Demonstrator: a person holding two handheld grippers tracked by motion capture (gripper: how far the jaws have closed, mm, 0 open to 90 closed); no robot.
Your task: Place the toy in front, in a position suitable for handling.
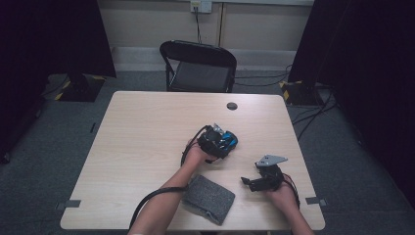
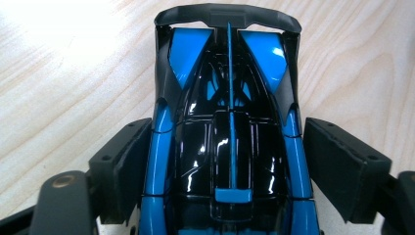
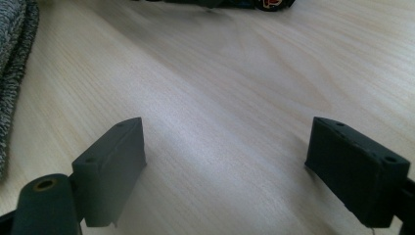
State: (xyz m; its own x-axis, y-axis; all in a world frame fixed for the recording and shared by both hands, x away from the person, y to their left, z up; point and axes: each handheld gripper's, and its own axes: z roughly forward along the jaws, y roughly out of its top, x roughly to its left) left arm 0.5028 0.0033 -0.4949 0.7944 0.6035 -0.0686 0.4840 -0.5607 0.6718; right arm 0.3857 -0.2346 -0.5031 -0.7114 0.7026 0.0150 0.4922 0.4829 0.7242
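Glossy blue-and-black plastic toy car (image 2: 229, 142); matt pale wood-grain table (image 1: 147, 127); rough grey knitted cloth (image 1: 209, 199)

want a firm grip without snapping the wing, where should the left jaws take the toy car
Across the mid body of the car, one pad per flank, coming from above: the sides there run long and near parallel. Avoid the thin rear wing.

I count one toy car (image 2: 229, 132), one grey cloth (image 1: 209, 199), one folding chair (image 1: 198, 67) (beyond my tabletop (image 1: 142, 127)), two hand-held grippers, and one dark disc (image 1: 232, 105), perhaps a cap.
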